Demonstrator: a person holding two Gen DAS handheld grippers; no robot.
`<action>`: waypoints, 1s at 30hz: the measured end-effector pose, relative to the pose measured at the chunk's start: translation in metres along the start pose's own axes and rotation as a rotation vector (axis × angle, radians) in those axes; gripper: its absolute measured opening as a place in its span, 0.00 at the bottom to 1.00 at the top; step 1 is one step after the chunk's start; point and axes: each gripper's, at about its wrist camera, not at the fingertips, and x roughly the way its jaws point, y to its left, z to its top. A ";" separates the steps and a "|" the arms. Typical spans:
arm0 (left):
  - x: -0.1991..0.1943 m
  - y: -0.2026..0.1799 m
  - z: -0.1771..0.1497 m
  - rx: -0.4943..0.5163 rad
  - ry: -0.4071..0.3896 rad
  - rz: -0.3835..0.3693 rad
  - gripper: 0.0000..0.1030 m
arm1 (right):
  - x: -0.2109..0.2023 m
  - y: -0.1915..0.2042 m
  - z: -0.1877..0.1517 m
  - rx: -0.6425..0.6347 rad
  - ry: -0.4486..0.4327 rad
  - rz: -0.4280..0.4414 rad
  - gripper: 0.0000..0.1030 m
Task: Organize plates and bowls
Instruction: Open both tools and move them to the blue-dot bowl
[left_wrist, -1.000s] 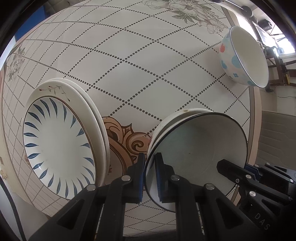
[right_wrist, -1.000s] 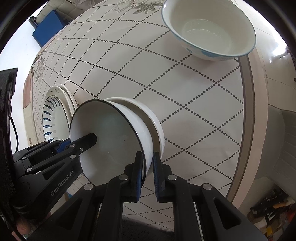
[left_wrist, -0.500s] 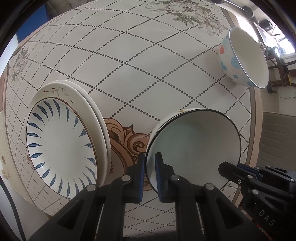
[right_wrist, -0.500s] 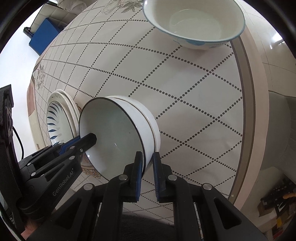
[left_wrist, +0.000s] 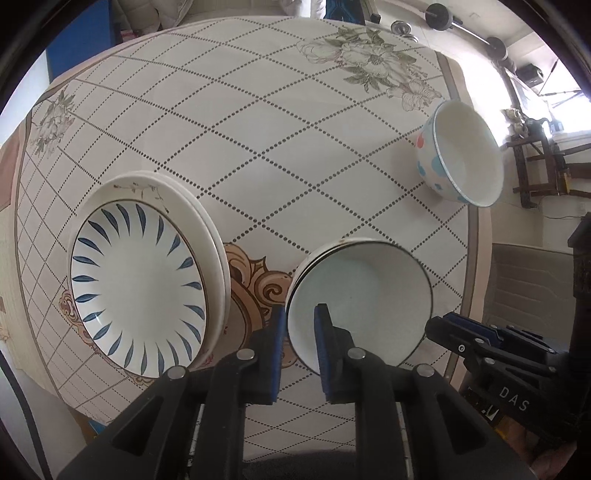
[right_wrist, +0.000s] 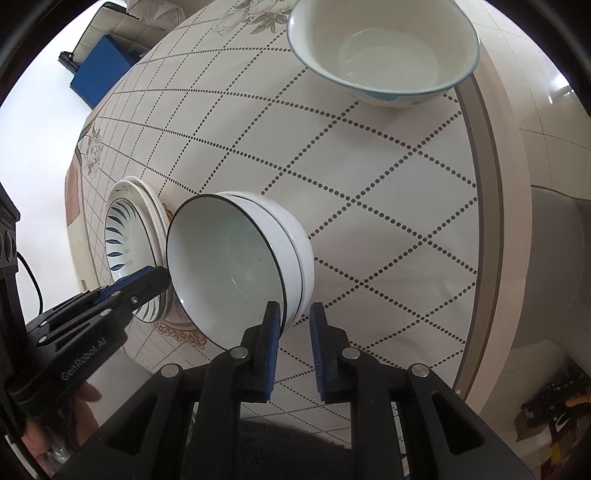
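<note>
The black-rimmed white ceramic bowl (left_wrist: 364, 299) sits nested in a second white bowl (right_wrist: 295, 236) on the round table with a dotted diamond-pattern cloth (left_wrist: 258, 147). In the left wrist view this stack lies at about 5 o'clock, the pile of white plates topped by a blue-petal plate (left_wrist: 136, 291) at 8 o'clock, and a spotted white bowl (left_wrist: 465, 155) at 2 o'clock near the table edge.

The left gripper (left_wrist: 299, 347) has just been opening; its jaws are slightly parted and straddle the black rim without pressing on it. The right gripper (right_wrist: 293, 338) has likewise just been opening, with the rim at the opposite side between its blue pads (right_wrist: 273, 339), seemingly free.

The risk, as I judge it: either pad may catch the rim while pulling away, tipping or dragging the top bowl. The stack sits near the table's edge, so a sideways tug could send it off.
</note>
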 end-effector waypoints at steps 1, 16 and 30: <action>-0.007 -0.004 0.005 0.003 -0.015 -0.009 0.17 | -0.007 -0.001 0.001 -0.005 -0.020 -0.009 0.27; 0.012 -0.077 0.131 0.070 -0.021 -0.119 0.25 | -0.100 -0.098 0.090 0.197 -0.356 -0.055 0.79; 0.058 -0.140 0.167 0.206 0.032 -0.031 0.17 | -0.053 -0.114 0.148 0.211 -0.221 -0.056 0.44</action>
